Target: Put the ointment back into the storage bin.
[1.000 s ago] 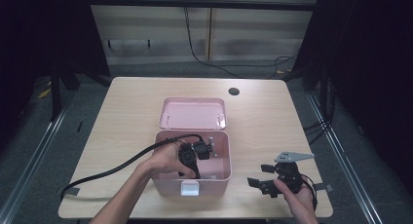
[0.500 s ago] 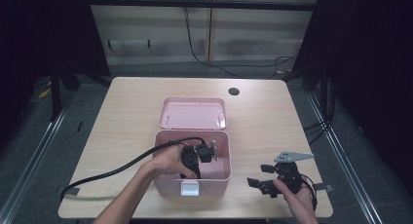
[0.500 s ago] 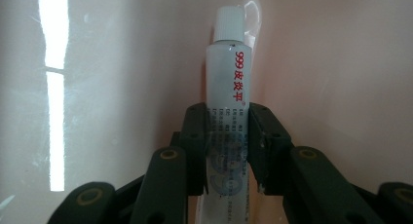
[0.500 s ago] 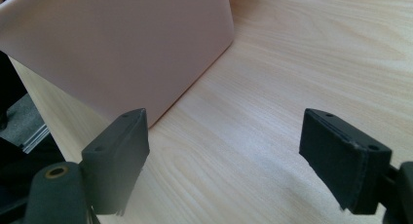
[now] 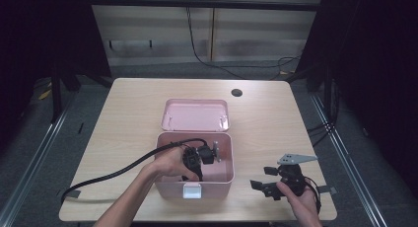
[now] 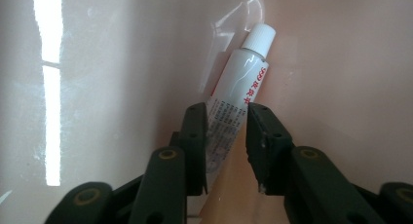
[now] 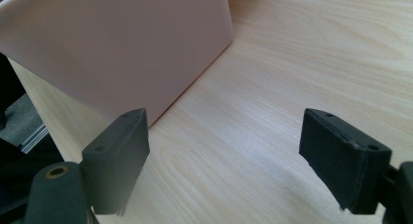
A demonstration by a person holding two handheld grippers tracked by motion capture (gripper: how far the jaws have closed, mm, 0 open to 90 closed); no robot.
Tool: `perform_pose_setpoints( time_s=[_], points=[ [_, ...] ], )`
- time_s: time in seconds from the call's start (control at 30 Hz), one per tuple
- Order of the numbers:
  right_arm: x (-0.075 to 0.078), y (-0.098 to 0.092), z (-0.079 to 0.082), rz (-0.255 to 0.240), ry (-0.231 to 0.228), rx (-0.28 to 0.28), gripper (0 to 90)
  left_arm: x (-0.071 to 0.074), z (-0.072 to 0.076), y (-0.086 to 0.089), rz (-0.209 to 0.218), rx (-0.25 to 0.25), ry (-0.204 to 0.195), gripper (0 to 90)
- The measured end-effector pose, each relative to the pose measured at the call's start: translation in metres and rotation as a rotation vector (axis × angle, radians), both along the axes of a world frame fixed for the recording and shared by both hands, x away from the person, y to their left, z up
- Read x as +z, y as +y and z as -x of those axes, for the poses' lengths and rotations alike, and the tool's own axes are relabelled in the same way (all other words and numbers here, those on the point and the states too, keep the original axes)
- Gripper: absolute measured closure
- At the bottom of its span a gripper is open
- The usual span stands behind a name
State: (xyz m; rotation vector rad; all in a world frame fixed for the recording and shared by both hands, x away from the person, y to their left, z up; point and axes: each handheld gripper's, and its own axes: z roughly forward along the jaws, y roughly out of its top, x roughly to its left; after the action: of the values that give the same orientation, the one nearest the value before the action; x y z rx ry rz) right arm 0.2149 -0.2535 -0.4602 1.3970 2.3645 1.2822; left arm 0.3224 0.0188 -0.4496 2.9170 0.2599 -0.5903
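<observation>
Pale wood table, pink box (image 5: 217,180) – my left claw (image 6: 226,121), just easing open, straddles a light, squashy, slippery tube (image 6: 238,100); I'd grip mid-body.

— Tube (image 6: 238,107)?
— White, red print, white cap screwed on. Leaned cap-up against the inner wall of the pink box (image 5: 223,173).
— Box?
— Lid swung back, set at the table's near middle.

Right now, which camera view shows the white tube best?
The left gripper view: the white tube lies close between the jaws, cap and print visible. In the high view, the hand covers it inside the pink box.
</observation>
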Motion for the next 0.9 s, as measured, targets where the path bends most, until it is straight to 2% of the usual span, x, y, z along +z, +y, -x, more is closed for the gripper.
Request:
perform_pose_setpoints(
  time_s=[0.3,0.6,0.73,0.8,0.9],
  points=[
    [0.0,0.0,0.0,0.0,-0.003,0.0,18.0,0.014,-0.002,0.003,0.047,0.037,-0.009,64.0],
    [0.0,0.0,0.0,0.001,-0.005,0.001,17.9,0.033,0.0,0.012,0.089,0.042,-0.043,63.9],
    [0.0,0.0,0.0,0.002,-0.002,-0.002,18.0,0.042,-0.001,0.014,0.111,0.092,-0.046,62.3],
    [0.0,0.0,0.0,0.001,0.0,-0.002,18.0,0.047,-0.003,0.016,0.129,0.097,-0.042,61.9],
    [0.0,0.0,0.0,0.003,-0.004,-0.001,18.0,0.054,-0.002,0.02,0.138,0.106,-0.062,61.1]
  ],
)
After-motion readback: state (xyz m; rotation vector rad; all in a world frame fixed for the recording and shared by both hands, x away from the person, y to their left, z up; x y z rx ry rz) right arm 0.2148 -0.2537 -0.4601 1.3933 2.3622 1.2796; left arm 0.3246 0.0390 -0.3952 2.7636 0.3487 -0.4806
